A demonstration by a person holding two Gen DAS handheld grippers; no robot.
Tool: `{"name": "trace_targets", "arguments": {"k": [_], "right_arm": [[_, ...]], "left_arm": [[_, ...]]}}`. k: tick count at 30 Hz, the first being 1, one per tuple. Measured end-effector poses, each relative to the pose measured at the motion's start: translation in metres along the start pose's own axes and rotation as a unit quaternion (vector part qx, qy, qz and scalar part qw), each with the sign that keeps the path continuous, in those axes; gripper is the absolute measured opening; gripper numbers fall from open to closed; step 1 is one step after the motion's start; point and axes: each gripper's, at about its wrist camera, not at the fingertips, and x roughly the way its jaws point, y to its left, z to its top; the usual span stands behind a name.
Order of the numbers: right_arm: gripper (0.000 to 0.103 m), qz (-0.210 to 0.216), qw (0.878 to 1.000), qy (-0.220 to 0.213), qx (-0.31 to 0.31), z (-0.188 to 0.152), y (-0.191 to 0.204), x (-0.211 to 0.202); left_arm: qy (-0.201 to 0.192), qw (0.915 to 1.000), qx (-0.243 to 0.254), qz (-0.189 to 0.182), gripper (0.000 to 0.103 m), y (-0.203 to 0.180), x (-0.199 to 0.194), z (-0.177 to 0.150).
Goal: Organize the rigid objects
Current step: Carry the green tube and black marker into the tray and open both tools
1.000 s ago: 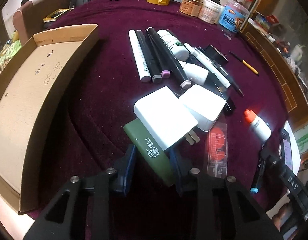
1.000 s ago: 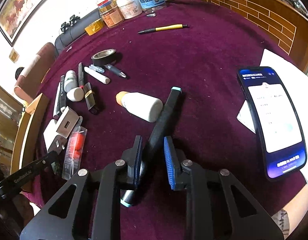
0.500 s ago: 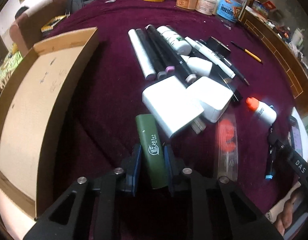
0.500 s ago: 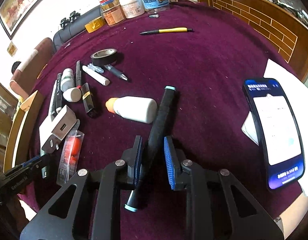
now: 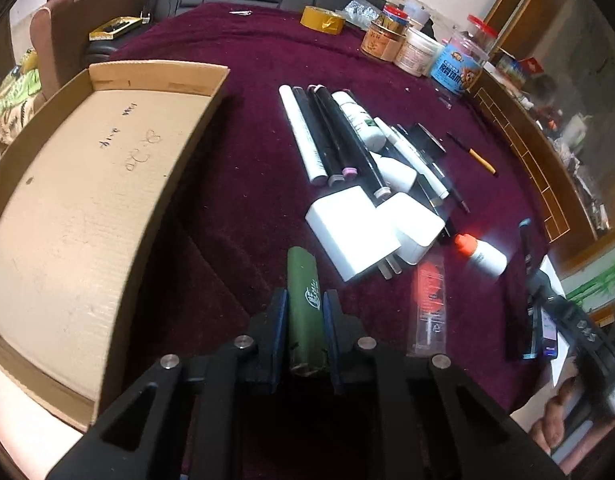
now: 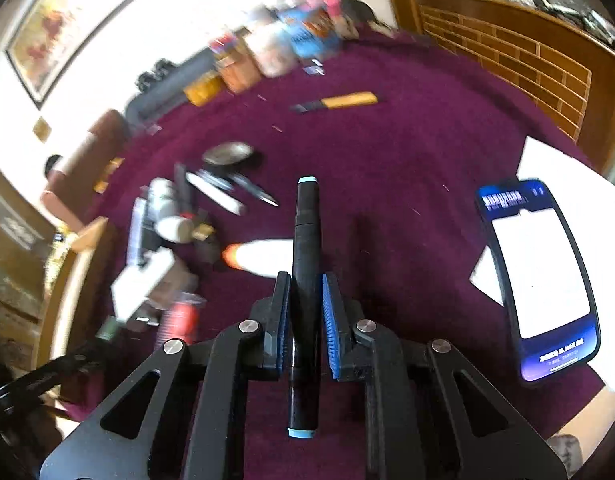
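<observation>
1. Near the cardboard tray (image 5: 107, 208), on its right, a green tube (image 5: 304, 304) is squeezed between the closing jaws of the left gripper (image 5: 303, 312).
2. A black marker (image 6: 305, 264) is clamped lengthwise by the closing right gripper (image 6: 304, 296), above the maroon cloth (image 6: 407, 160).
3. White adapters (image 5: 351, 236) are seen just beyond the tube.

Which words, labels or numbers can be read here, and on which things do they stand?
None reads clearly.
Cardboard box: handwritten marks, illegible.
Green tube: white round logo, too small.
Blue jar: label blurred.
Phone: screen text blurred.
White bottle: print too small.
</observation>
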Motion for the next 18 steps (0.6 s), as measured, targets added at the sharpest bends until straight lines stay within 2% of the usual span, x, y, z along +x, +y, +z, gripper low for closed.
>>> {"name": "trace_targets", "arguments": {"k": [1, 3, 7, 9, 14, 16, 18], "right_arm": [[0.015, 0.024, 1.0, -0.003, -0.01, 0.0, 0.01, -0.004], [0.015, 0.042, 0.999, 0.004, -0.031, 0.001, 0.028, -0.004], [0.015, 0.083, 0.995, 0.028, -0.042, -0.003, 0.046, 0.007], [0.015, 0.085, 0.995, 0.035, -0.049, -0.005, 0.053, 0.012], [0.015, 0.111, 0.99, 0.051, -0.072, -0.013, 0.073, 0.016], [0.015, 0.119, 0.988, 0.053, -0.08, -0.015, 0.077, 0.014], [0.015, 0.131, 0.986, 0.054, -0.085, -0.013, 0.081, 0.012]], "left_arm": [[-0.001, 1.0, -0.003, -0.004, 0.016, 0.002, -0.001, 0.0], [-0.002, 0.9999, -0.001, -0.012, 0.016, 0.002, -0.004, -0.002], [0.035, 0.9989, 0.031, -0.004, 0.017, 0.0, 0.01, -0.011], [0.046, 0.998, 0.043, 0.006, 0.017, -0.002, 0.019, -0.017], [0.026, 0.9968, 0.07, 0.028, 0.016, -0.011, 0.022, -0.018], [0.02, 0.9982, 0.056, 0.01, 0.015, -0.006, 0.016, -0.016], [-0.005, 0.9991, 0.034, -0.026, 0.015, 0.003, -0.002, -0.012]]}}
